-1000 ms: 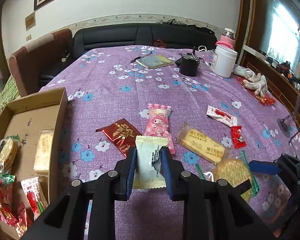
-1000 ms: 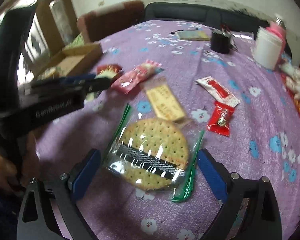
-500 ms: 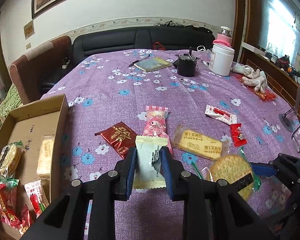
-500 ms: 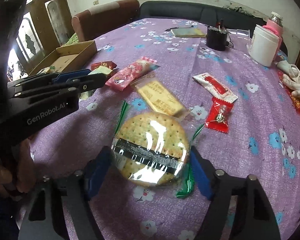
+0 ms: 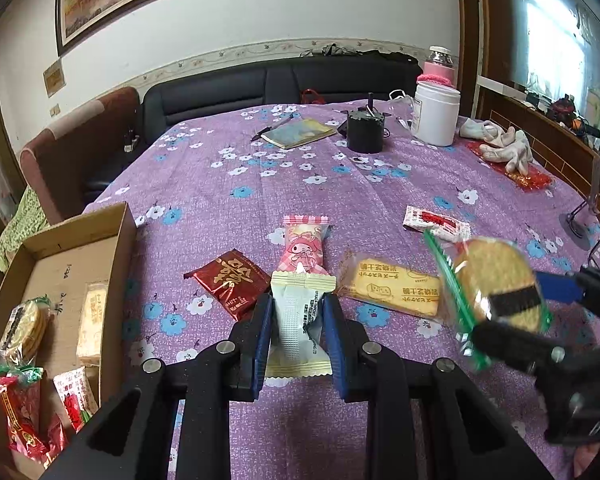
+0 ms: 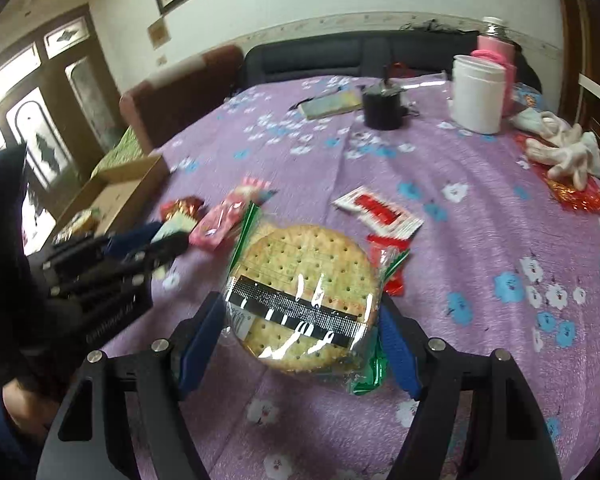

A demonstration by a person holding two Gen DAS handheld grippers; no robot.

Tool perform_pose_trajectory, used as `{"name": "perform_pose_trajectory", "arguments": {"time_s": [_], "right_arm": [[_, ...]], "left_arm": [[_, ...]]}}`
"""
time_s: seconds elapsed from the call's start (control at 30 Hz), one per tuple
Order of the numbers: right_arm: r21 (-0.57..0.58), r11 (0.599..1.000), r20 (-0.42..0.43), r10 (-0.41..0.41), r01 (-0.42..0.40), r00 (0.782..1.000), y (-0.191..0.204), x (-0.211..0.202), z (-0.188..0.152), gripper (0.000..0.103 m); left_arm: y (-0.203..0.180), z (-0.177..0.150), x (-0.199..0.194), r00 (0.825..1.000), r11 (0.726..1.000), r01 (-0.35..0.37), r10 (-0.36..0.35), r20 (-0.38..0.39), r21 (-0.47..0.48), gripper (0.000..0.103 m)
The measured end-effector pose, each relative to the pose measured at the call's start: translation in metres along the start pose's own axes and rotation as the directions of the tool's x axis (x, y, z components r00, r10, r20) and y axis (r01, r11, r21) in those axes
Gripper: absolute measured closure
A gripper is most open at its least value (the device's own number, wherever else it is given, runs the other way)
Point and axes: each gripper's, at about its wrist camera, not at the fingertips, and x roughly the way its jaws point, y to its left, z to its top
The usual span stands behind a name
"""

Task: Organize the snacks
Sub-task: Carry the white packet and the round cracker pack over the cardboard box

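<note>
My left gripper (image 5: 298, 304) is shut on a cream snack packet (image 5: 298, 330), held low over the purple floral tablecloth (image 5: 260, 184). My right gripper (image 6: 300, 308) is shut on a round cracker pack (image 6: 304, 264) in clear wrap with green edges, and holds it tilted above the cloth; the same pack (image 5: 496, 280) shows at the right of the left wrist view. A cardboard box (image 5: 60, 272) at the left holds several snacks. On the cloth lie a red packet (image 5: 230, 284), a pink packet (image 5: 304, 248), a rectangular biscuit (image 5: 392, 286) and a white-and-red sachet (image 5: 436, 222).
A small red candy (image 6: 392, 256) lies behind the cracker pack. At the far end stand a white jar (image 5: 436, 116), a black pot (image 5: 366, 134) and a notebook (image 5: 300, 132). White gloves (image 5: 500, 146) lie at the right. A sofa and an armchair border the table.
The right gripper's jaws closed onto the round cracker pack and lifted it off the cloth, tilting it. The left gripper kept its grip on the cream packet and stayed put.
</note>
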Motion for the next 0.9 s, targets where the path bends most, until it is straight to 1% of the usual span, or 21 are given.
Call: {"name": "perform_pose_trajectory", "arguments": {"time_s": [0.17, 0.4, 0.9], "right_arm": [[0.032, 0.999, 0.049, -0.005, 0.003, 0.999, -0.004, -0.008, 0.003, 0.029], [0.031, 0.999, 0.035, -0.01, 0.009, 0.999, -0.004, -0.006, 0.003, 0.029], [0.029, 1.0, 0.044, 0.002, -0.004, 0.999, 0.001, -0.005, 0.002, 0.029]], "left_arm": [[-0.007, -0.001, -0.003, 1.0, 1.0, -0.015, 0.014, 0.024, 0.027, 0.076], [-0.013, -0.002, -0.007, 0.998, 0.998, -0.03, 0.028, 0.048, 0.057, 0.076], [-0.014, -0.002, -0.012, 0.997, 0.997, -0.042, 0.037, 0.074, 0.065, 0.076]]}}
